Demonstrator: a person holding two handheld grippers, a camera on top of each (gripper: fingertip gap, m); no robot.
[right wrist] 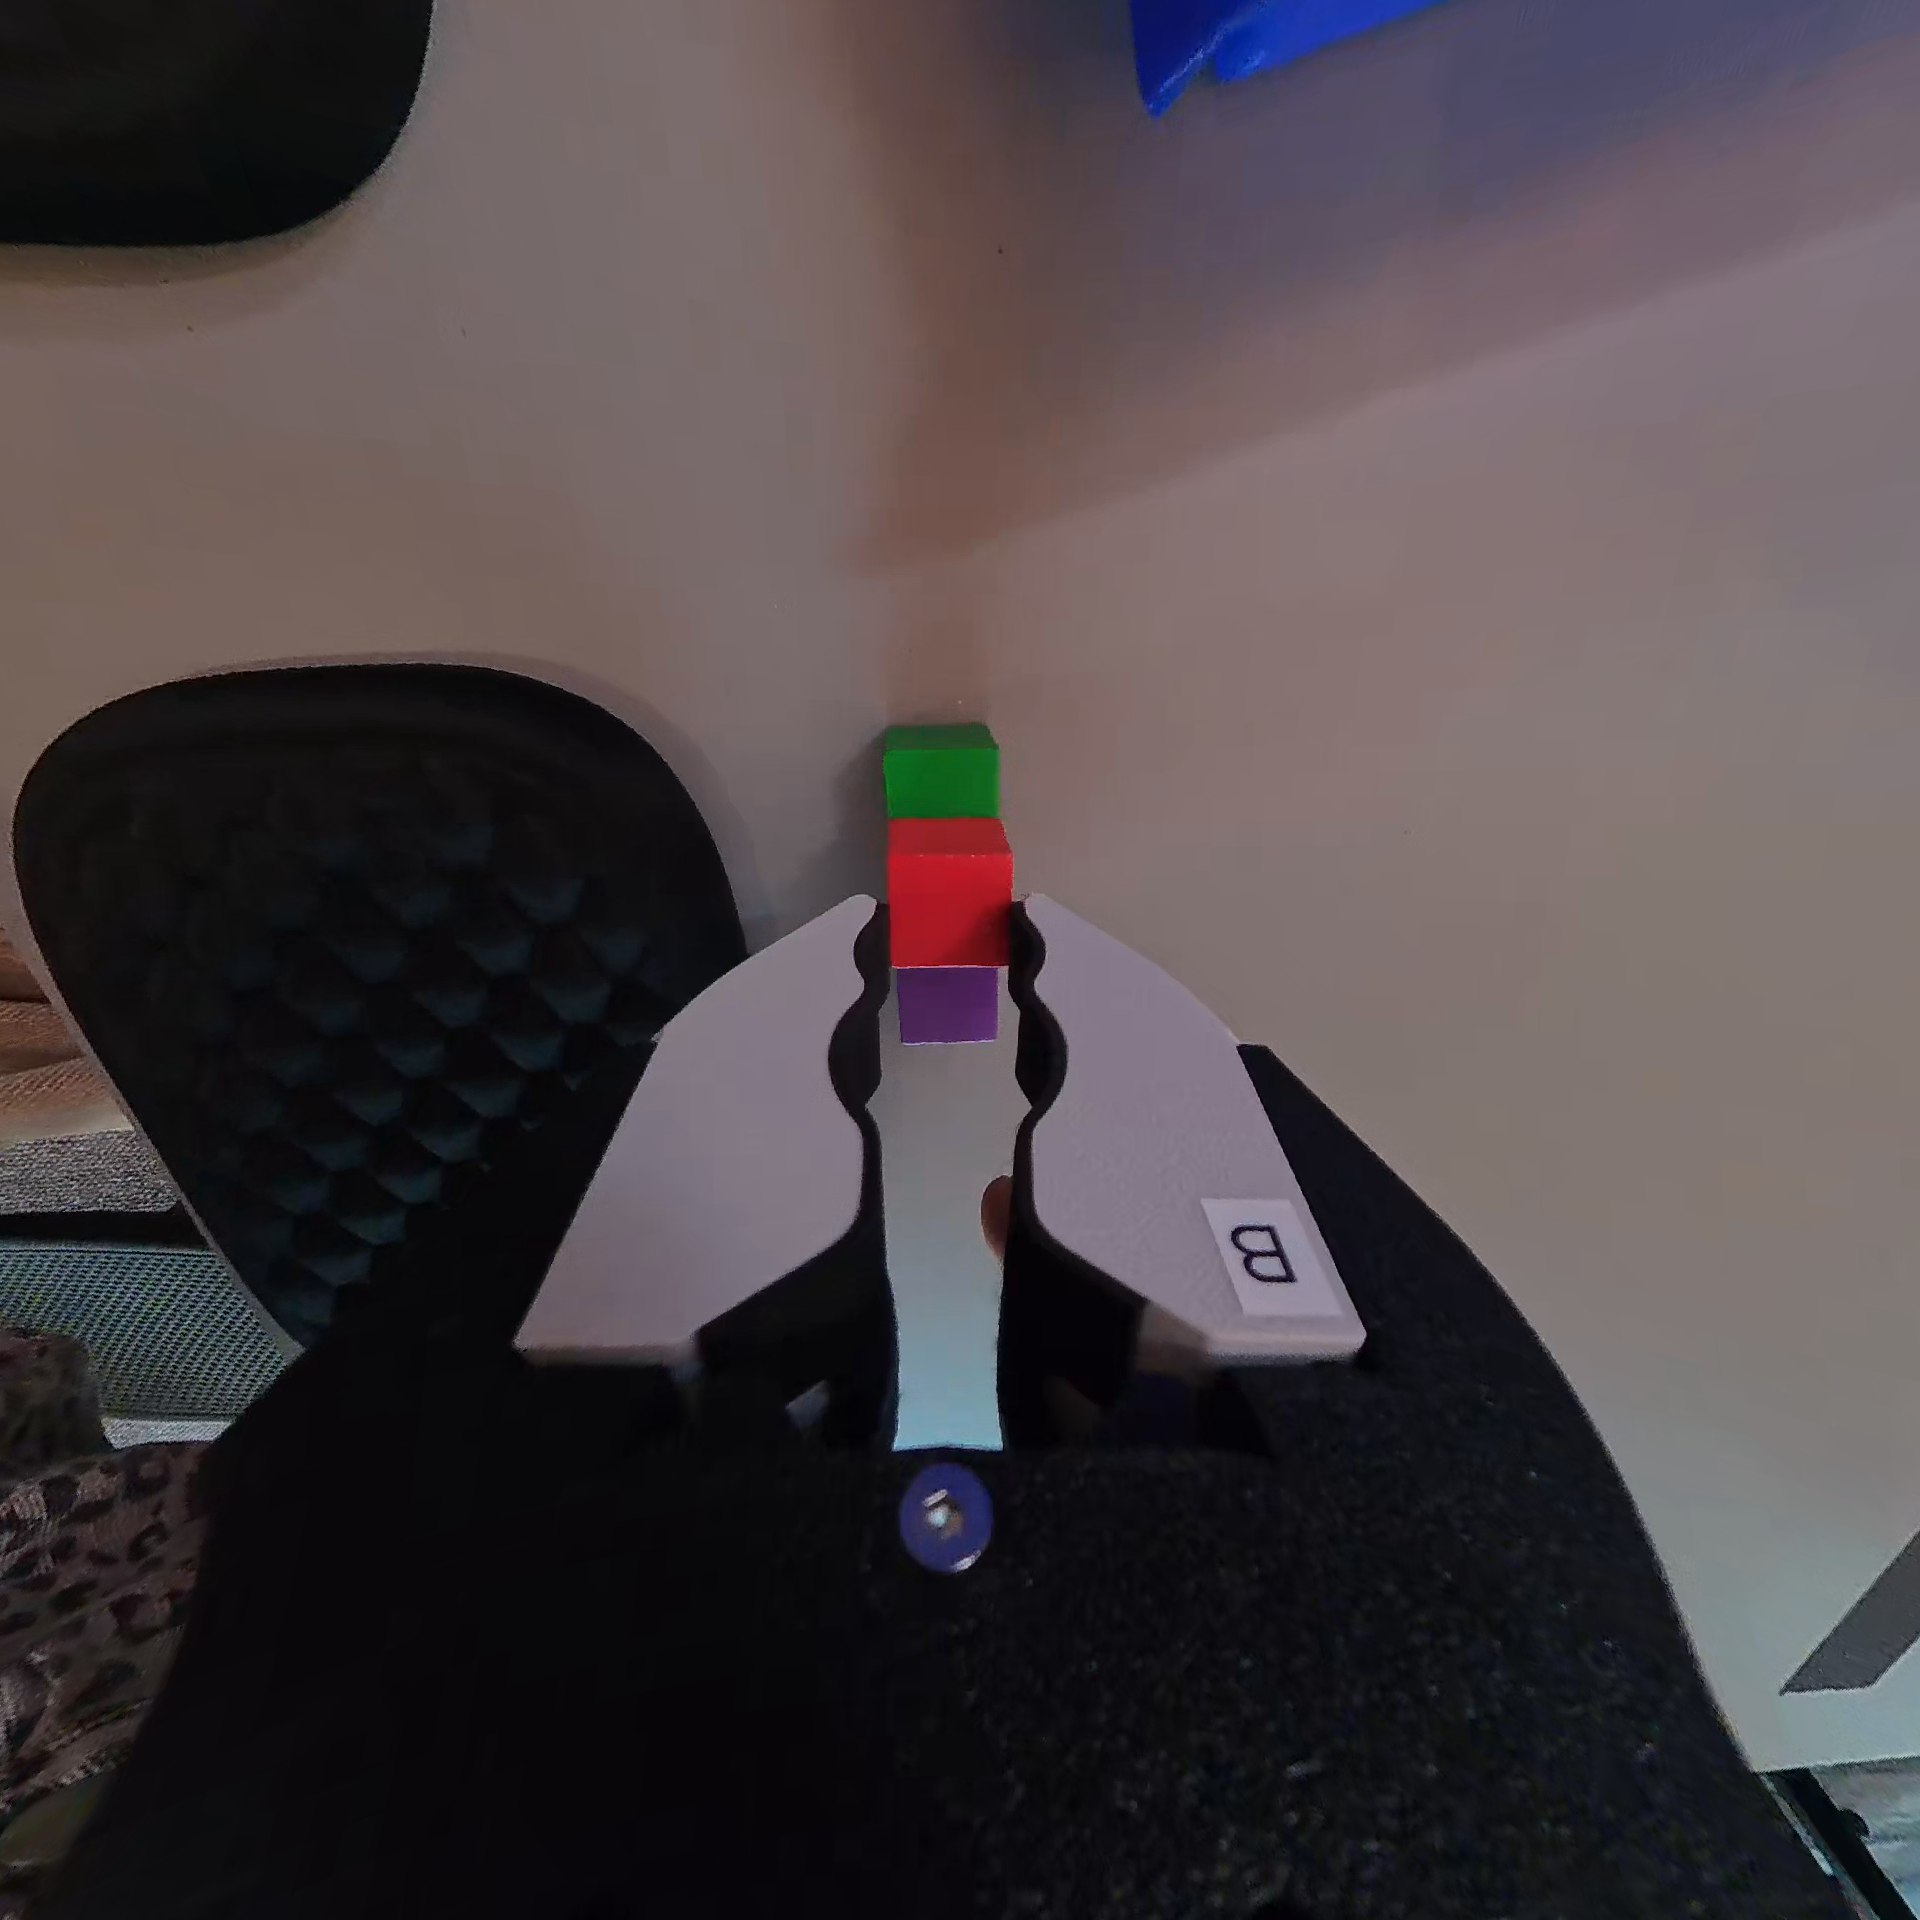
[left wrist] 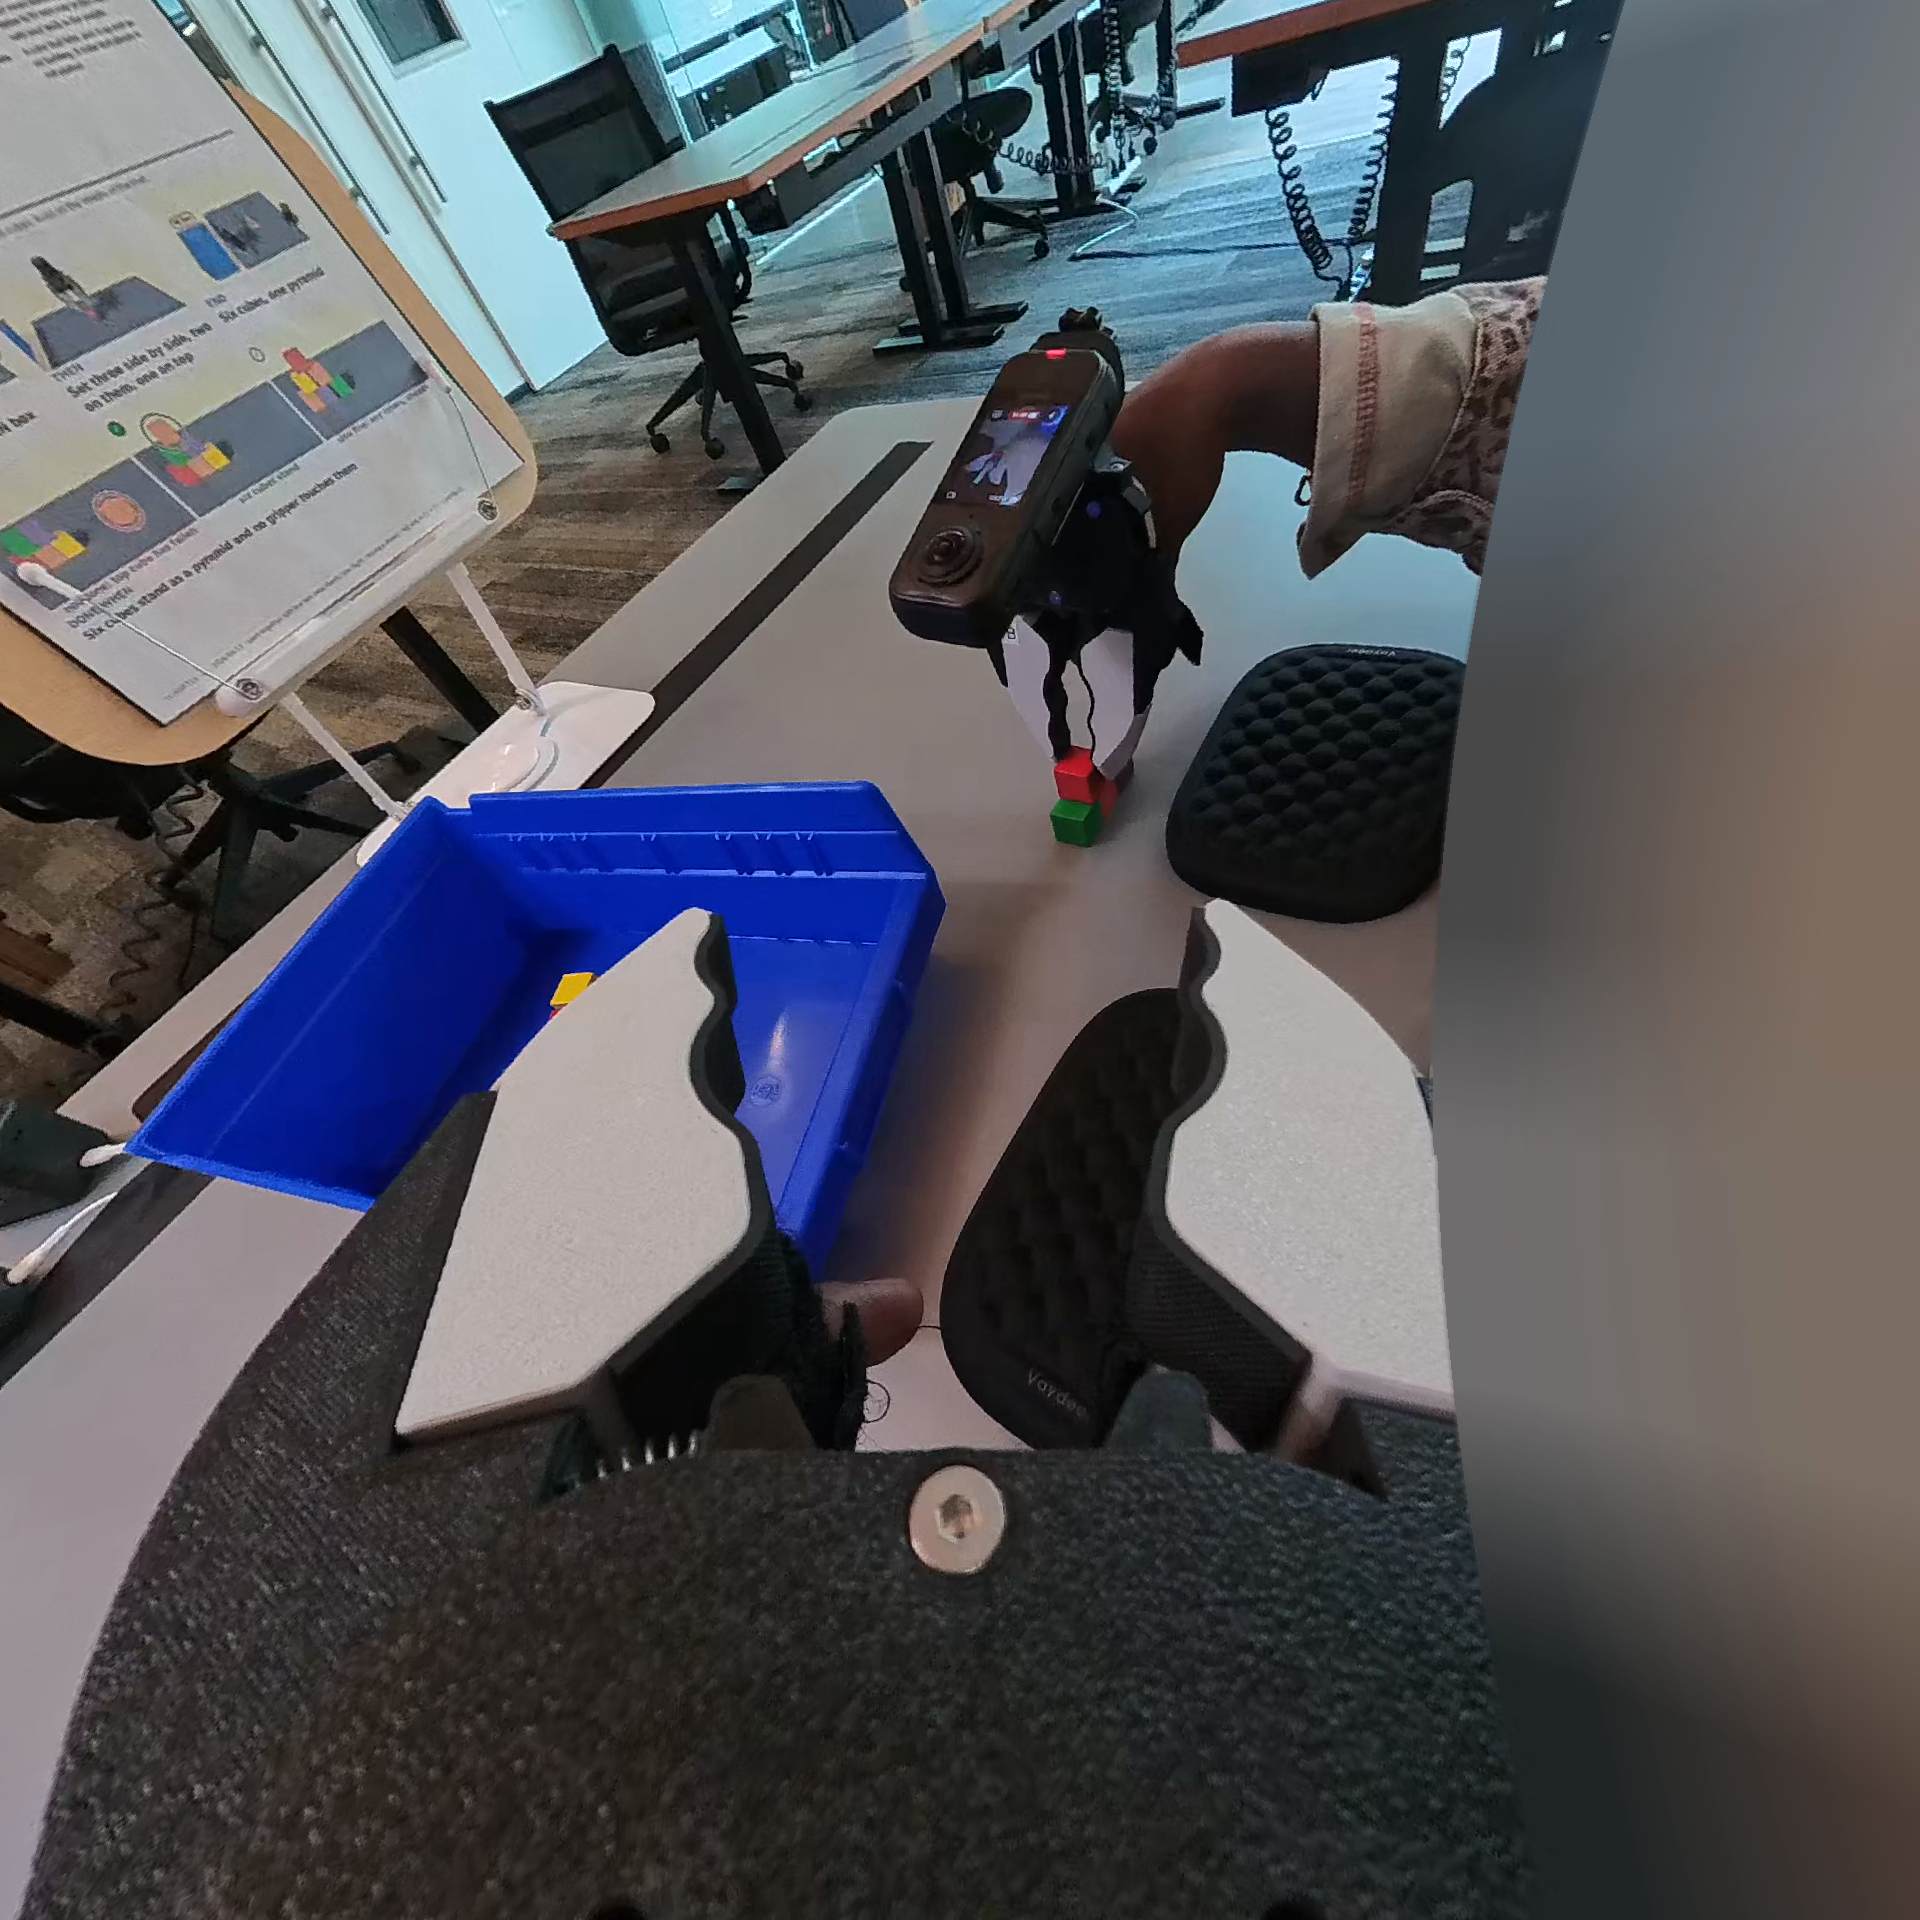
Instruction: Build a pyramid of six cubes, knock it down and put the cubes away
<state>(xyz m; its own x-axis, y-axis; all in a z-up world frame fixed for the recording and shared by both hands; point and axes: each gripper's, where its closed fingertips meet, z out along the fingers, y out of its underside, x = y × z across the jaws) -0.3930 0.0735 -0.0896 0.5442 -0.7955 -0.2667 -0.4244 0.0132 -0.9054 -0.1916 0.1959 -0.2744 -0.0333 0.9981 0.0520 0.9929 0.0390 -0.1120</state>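
In the right wrist view, my right gripper point(right wrist: 949, 914) is shut on a red cube point(right wrist: 951, 883). The red cube sits over a row on the grey table, between a green cube point(right wrist: 940, 774) beyond it and a purple cube point(right wrist: 945, 1006) nearer me. The left wrist view shows the right gripper point(left wrist: 1091, 750) far off, holding the red cube point(left wrist: 1073, 774) above the green cube point(left wrist: 1075, 823). My left gripper point(left wrist: 956, 935) is open and empty, beside the blue bin point(left wrist: 343, 1039). A yellow cube point(left wrist: 571, 987) lies in the bin, partly hidden by my left finger.
Two black padded wrist rests lie on the table, one point(left wrist: 1320, 779) right of the cubes and one point(left wrist: 1060, 1195) under my left gripper. An instruction board on a white stand point(left wrist: 208, 364) rises at the far left. A person's hand and patterned sleeve point(left wrist: 1403, 416) hold the right gripper.
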